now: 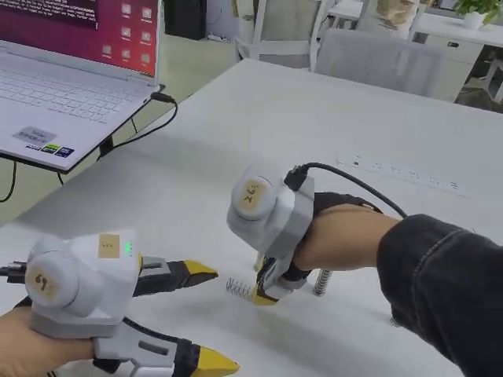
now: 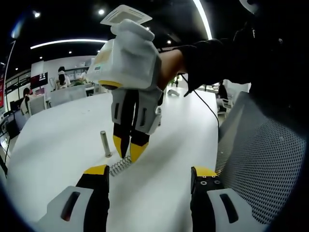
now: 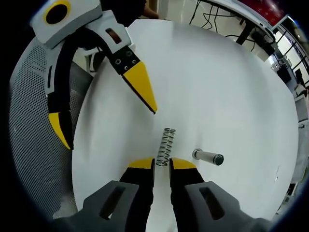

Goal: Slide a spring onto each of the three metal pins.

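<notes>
Here's the right gripper (image 3: 161, 163), fingers clamped on one end of the small coiled steel spring (image 3: 165, 142), down near the white desk (image 1: 236, 133) beside a bare upright metal pin (image 3: 207, 157). The left gripper (image 2: 149, 171) hovers, fingers apart. Best bet: tip the spring vertical, centre it over the pin, ease down.

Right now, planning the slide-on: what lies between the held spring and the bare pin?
Nothing but bare tabletop, seen in the right gripper view: the spring, pinched in the right gripper, sits apart from the pin.
</notes>
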Available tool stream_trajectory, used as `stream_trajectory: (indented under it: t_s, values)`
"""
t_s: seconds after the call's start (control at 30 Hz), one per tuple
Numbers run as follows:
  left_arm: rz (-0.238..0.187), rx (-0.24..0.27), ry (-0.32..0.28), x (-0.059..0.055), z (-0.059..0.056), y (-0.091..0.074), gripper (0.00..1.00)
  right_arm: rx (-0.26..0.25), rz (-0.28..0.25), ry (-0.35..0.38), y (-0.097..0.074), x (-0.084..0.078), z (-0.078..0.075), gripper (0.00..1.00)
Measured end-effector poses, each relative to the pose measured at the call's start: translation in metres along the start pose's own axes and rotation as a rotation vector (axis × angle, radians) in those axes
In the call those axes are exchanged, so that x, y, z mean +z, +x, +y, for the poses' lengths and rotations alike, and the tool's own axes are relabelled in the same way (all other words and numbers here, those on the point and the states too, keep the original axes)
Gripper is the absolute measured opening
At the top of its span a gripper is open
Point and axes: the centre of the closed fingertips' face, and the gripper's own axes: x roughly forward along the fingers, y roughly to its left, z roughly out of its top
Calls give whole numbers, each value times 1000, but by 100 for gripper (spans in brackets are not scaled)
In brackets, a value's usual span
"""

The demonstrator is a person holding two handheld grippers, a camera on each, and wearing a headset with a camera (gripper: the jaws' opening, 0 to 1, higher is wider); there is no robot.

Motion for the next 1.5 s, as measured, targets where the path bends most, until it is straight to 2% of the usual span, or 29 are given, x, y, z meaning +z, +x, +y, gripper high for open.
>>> stream_trajectory:
  t_s: [0.23, 0.6, 0.83, 0.93, 1.1, 1.37, 1.5]
  values:
    - [3, 2, -2, -1, 0, -1, 64, -4, 3, 11, 7, -1, -3, 9]
    - [6, 1, 3, -1, 0, -2, 63, -10, 6, -40, 4, 0, 5, 8]
    - [7, -3, 5, 1, -1, 0, 60, 19, 8, -54, -13, -3, 20, 8]
    - [7, -11, 12, 4, -1, 2, 59, 20, -6, -60, -23, -1, 24, 8]
    - [-2, -23, 22, 9, -3, 6, 56, 53, -31, -64, -39, -1, 37, 8]
    - [-17, -56, 53, 19, -6, 8, 44, 59, -48, -85, -55, -4, 47, 8]
    - [-34, -70, 74, 25, -7, 10, 34, 54, -60, -97, -62, -2, 50, 8]
